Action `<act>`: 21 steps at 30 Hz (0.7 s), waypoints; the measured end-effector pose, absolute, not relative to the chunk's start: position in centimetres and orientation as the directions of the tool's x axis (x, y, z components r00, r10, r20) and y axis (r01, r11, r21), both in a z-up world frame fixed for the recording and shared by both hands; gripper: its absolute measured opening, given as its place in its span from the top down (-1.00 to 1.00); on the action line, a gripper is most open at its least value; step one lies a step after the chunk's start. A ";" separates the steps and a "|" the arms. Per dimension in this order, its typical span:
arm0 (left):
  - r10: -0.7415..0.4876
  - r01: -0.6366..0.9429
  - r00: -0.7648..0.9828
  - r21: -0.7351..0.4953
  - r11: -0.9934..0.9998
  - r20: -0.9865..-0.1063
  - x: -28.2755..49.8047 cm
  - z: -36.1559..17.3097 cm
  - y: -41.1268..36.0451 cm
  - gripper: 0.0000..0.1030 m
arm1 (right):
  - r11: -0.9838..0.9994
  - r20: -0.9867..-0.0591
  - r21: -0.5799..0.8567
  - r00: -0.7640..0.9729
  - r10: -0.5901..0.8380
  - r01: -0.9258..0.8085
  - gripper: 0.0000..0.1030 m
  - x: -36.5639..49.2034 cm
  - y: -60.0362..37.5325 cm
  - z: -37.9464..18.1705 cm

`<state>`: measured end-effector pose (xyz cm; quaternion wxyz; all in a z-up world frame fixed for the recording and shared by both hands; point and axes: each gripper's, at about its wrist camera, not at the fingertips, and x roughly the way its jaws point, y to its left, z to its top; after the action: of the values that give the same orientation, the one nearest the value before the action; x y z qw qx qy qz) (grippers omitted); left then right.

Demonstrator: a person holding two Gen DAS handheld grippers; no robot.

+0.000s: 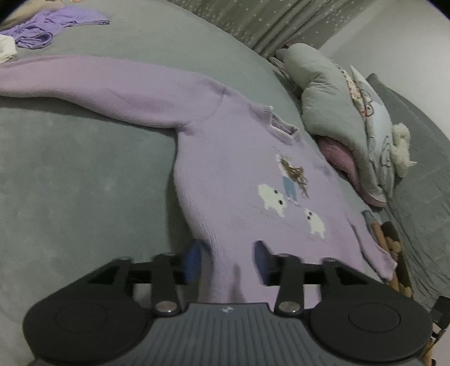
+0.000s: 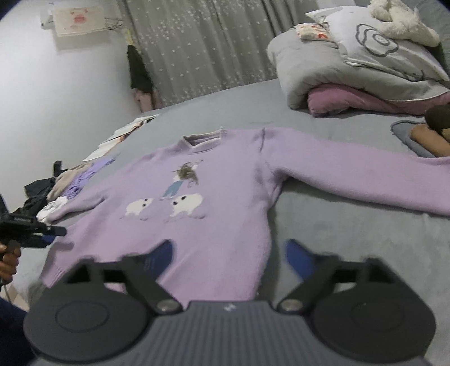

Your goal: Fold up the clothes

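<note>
A lilac knitted sweater [image 1: 239, 180] with white sheep and a girl on its front lies flat, face up, on the grey bed [image 1: 70, 183], both sleeves spread out. My left gripper [image 1: 228, 259] is at the hem's left corner, jaws apart, and the fabric runs between the blue fingers [image 1: 194, 259] without being pinched. In the right wrist view the same sweater [image 2: 197, 197] fills the middle. My right gripper [image 2: 229, 253] stands wide open over the hem's right corner. The left gripper [image 2: 56, 235] also shows at the left edge there, held by a hand [image 2: 8, 259].
Folded quilts and pillows [image 2: 351, 70] with a plush toy [image 2: 402, 19] are stacked past the collar. A purple garment [image 1: 50, 25] lies beyond the left sleeve, and a heap of clothes [image 2: 64, 185] sits near the bed's left edge. A doll [image 2: 433, 132] lies by the right sleeve.
</note>
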<state>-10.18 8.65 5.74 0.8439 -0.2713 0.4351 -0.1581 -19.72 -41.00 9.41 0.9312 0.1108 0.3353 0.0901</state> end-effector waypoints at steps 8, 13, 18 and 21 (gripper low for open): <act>-0.470 -0.031 0.590 -0.600 0.799 -0.657 -10.0 5.1 9.9 -0.49 | 0.965 -0.635 0.258 0.744 0.207 -0.049 -0.93 -18.4 -40.5 8.8; -0.450 -0.033 0.613 -0.589 0.807 -0.650 -9.8 5.4 10.2 -0.57 | 0.969 -0.637 0.248 0.754 0.161 0.003 -0.99 -18.0 -40.7 8.7; -0.417 -0.067 0.624 -0.577 0.814 -0.661 -9.1 5.2 10.6 -0.59 | 0.958 -0.635 0.281 0.760 0.139 0.059 -1.00 -17.0 -41.4 8.8; -0.404 -0.088 0.630 -0.578 0.812 -0.663 -8.6 5.1 11.1 -0.59 | 0.944 -0.636 0.312 0.763 0.120 0.112 -1.00 -15.9 -42.2 8.9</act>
<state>-8.59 11.15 5.14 0.8541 -0.2926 0.4200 -0.0924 -15.95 -42.19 8.89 0.9236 0.1680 0.3445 0.0023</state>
